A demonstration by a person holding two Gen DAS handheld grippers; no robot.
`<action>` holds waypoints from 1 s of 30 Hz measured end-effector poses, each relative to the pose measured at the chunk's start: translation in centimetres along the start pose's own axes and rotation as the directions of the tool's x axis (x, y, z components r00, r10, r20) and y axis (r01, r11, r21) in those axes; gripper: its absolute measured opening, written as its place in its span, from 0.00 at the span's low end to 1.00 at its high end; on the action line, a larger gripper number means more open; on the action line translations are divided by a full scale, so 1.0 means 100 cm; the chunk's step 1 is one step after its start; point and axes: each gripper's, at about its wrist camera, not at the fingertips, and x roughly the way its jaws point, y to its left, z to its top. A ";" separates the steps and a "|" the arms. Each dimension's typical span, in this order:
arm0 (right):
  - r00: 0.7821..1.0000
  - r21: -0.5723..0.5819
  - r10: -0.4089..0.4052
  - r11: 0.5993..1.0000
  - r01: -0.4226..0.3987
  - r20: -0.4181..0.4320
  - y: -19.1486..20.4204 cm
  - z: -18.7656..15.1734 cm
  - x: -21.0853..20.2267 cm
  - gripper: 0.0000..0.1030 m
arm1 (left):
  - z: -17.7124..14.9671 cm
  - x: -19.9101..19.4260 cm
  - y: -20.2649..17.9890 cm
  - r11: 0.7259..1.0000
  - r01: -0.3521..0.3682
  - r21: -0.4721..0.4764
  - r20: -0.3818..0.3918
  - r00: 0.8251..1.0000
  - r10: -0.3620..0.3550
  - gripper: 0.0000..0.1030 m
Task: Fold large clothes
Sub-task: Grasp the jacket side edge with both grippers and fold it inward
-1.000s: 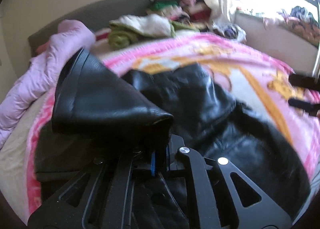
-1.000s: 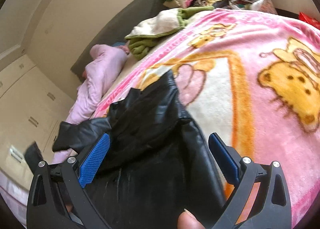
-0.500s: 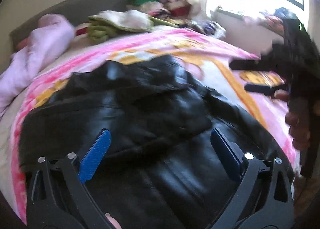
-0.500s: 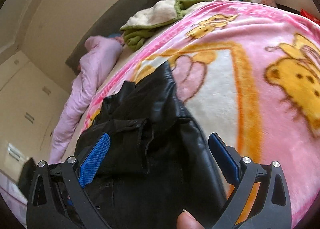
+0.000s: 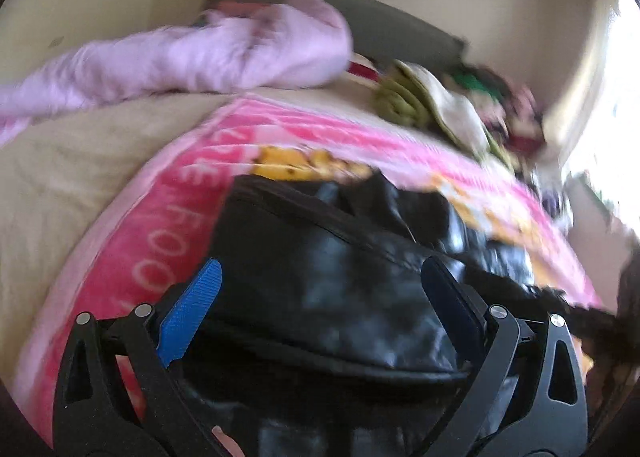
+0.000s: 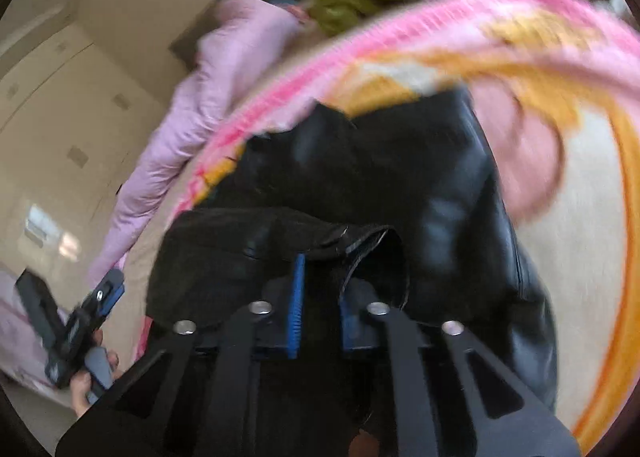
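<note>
A black leather jacket (image 5: 332, 289) lies partly folded on a pink cartoon blanket (image 5: 132, 257) on the bed. My left gripper (image 5: 320, 305) is open and empty, its blue pads either side of the jacket's folded left part. In the right wrist view my right gripper (image 6: 320, 289) is shut on a black edge of the jacket (image 6: 360, 177) and holds it lifted above the rest of the garment. The left gripper (image 6: 86, 321) also shows there at the lower left, in a hand. Both views are motion-blurred.
A lilac quilted coat (image 5: 208, 53) lies along the bed's far left. A green and cream pile of clothes (image 5: 424, 105) sits near the dark headboard (image 5: 360, 17). Beige sheet (image 5: 60, 177) borders the blanket on the left. A bright window (image 5: 616, 97) is at right.
My left gripper let go of the jacket flap, opened and swung left. My right gripper, open before, has closed on the jacket's edge and lifted it.
</note>
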 end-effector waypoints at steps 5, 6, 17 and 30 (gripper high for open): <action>0.992 -0.220 -0.054 0.972 0.078 0.114 0.034 0.027 -0.017 0.09 | 0.011 0.017 0.004 0.995 0.033 -0.089 -0.027 0.999 -0.036 0.70; 0.990 -0.249 -0.079 0.963 0.107 0.121 0.037 0.029 -0.015 0.09 | 0.010 0.020 0.003 0.996 0.027 -0.081 -0.039 0.999 -0.030 0.59; 0.976 -0.213 -0.203 0.953 0.217 0.084 0.004 0.025 0.010 0.10 | -0.012 0.080 -0.003 1.000 -0.023 -0.010 -0.238 0.971 0.020 0.25; 0.950 -0.276 -0.248 0.915 0.294 0.189 0.043 0.027 0.015 0.41 | -0.018 0.082 -0.010 0.996 -0.037 0.087 -0.239 0.969 0.057 0.25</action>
